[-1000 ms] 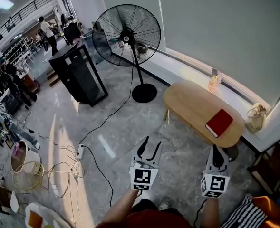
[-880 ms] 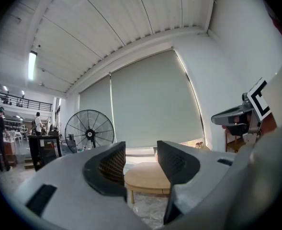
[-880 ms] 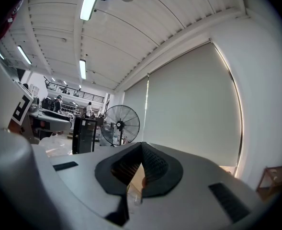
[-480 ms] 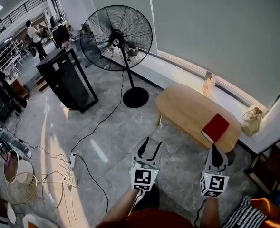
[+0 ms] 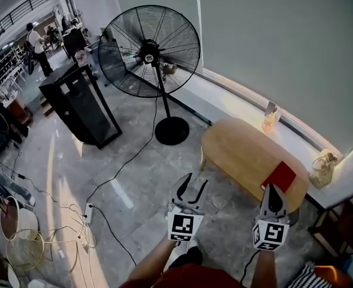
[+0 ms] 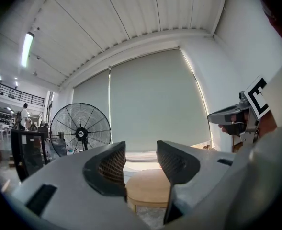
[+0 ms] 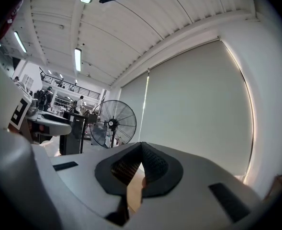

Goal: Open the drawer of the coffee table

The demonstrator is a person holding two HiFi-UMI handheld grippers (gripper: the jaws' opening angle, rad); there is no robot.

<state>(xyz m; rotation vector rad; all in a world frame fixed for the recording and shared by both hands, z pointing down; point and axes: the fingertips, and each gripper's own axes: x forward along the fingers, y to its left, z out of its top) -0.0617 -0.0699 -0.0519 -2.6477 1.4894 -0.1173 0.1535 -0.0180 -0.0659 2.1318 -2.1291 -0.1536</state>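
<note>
A low oval wooden coffee table (image 5: 236, 149) stands by the window wall, right of centre in the head view. A red book (image 5: 278, 176) lies on its near end and a small bottle (image 5: 269, 120) stands by its far edge. No drawer shows from here. My left gripper (image 5: 189, 188) hovers open above the floor, short of the table and holding nothing. In the left gripper view the table (image 6: 150, 188) shows between the parted jaws of my left gripper (image 6: 141, 153). My right gripper (image 5: 273, 194) floats near the table's book end, its jaws shut together and empty (image 7: 141, 148).
A large black pedestal fan (image 5: 149, 50) stands left of the table, its cable running across the floor. A black cabinet (image 5: 77, 104) is further left. A beige bag (image 5: 322, 167) sits on the sill beyond the table's right end. Cables and a power strip (image 5: 87, 210) lie at lower left.
The person has walked forward: the fan and the table have grown larger and shifted in the head view. Both grippers keep their pose ahead of the body, left open, right shut.
</note>
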